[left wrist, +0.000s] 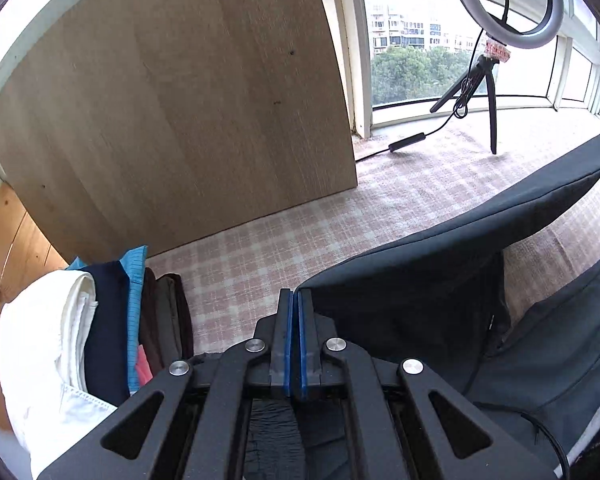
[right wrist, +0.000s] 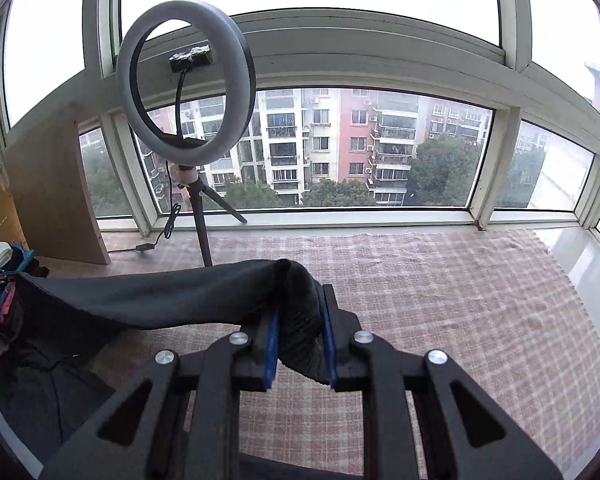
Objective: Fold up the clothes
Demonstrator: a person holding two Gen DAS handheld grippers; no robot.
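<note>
Dark garment [right wrist: 148, 300] (lifted over the plaid cloth [right wrist: 440, 288]) stretches between grippers — left gripper [left wrist: 295, 300] pinched tight on one edge, right gripper [right wrist: 300, 312] clamped around a bunched end.

The dark garment [left wrist: 440, 248] is showing as matt woven cloth, smooth where stretched and finely ribbed at the band pinched in the right gripper [right wrist: 302, 344]. Both the right and the left gripper [left wrist: 295, 320] are presenting matt black plastic linkages, bright metal rivets and blue pads [right wrist: 271, 350] of rubbery look. The checked mat [right wrist: 440, 280] is appearing as coarse, rough woven cloth. The board [left wrist: 172, 112] is displaying pale, matt wood grain. The ring light [right wrist: 186, 80] is showing smooth, satin plastic.
</note>
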